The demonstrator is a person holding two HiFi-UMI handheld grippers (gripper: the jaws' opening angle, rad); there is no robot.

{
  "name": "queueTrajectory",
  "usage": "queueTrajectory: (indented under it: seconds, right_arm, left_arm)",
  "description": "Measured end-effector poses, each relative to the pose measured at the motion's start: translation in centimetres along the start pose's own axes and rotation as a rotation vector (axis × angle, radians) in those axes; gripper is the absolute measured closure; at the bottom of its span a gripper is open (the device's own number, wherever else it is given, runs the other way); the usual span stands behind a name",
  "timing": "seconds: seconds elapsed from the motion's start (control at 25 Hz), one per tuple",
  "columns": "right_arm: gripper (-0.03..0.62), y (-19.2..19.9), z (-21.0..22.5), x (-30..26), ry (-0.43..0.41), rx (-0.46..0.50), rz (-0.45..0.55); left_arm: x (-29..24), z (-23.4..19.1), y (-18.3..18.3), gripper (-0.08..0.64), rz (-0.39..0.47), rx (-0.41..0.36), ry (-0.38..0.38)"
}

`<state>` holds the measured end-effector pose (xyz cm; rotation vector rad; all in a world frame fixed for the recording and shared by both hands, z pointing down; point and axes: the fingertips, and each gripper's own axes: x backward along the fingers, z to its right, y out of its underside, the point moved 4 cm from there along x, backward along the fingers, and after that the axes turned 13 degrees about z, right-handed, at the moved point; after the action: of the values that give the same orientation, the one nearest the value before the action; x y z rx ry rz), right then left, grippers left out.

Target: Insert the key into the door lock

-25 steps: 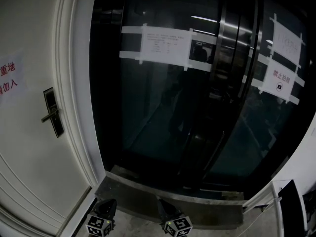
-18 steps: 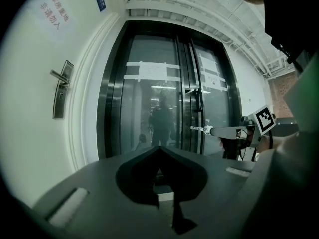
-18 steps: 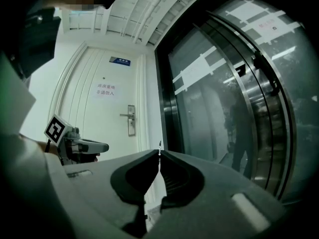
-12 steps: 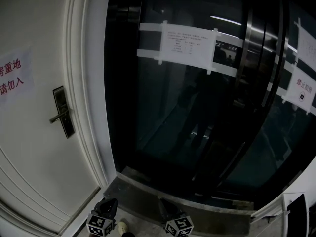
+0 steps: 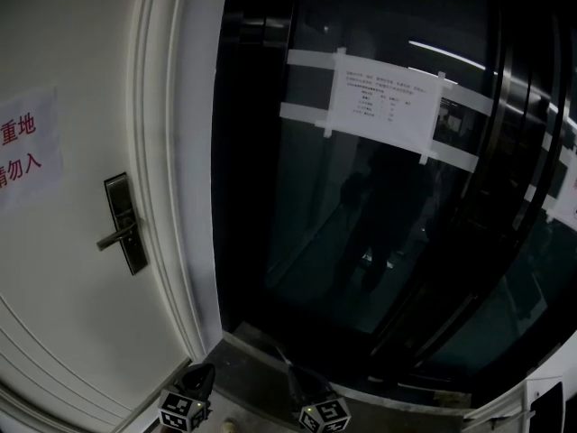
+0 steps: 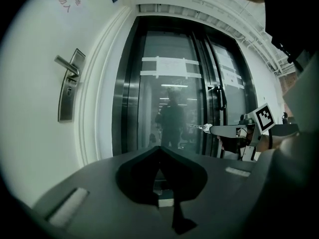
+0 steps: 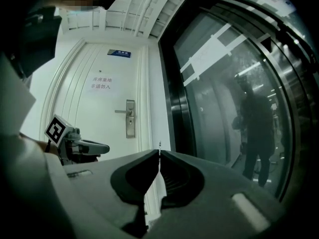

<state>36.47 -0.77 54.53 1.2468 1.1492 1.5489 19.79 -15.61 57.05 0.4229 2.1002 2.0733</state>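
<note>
The head view is dim: the glass doors (image 5: 379,197) read almost black but for one reflected ceiling-light streak (image 5: 451,55), while the white door (image 5: 63,269) keeps a soft grey light. My two gripper cameras see brighter, lit evenly from overhead, with pale glare across the glass. Their wide lenses bow the door frames and blacken the corners. My jaws sit close, dark and soft-focused. The key (image 7: 159,144) in my right gripper (image 7: 159,153) is only a thin pale sliver.
</note>
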Motion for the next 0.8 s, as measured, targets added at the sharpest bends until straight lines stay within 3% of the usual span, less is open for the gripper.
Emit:
queueTrajectory:
  seconds: [0.2,0.36,0.56,0.8]
  right_arm:
    - [0.582,0.4,-0.2,-4.8,-0.026,0.023,-0.008]
    - [0.582,0.8,-0.7,-8.5,-0.065,0.041,-0.01]
    - [0.582,3.9,-1.0,-12.7,-0.152,0.114,-0.018]
    - [0.581,3.9,-3.6,-18.5,-0.274,0.224,0.0]
  left_arm:
    - [-1.7,-3.4,-1.4,0.558,0.01,0.0,-0.01]
    - [-2.5,-6.6,-0.5,0.558,0.005,0.0,-0.036]
    - [-3.1,-9.7,-1.0,0.558,-0.02,0.032,-0.056]
    - [-3.6,-13.9,-1.2,0.558,0.024,0.011,-0.098]
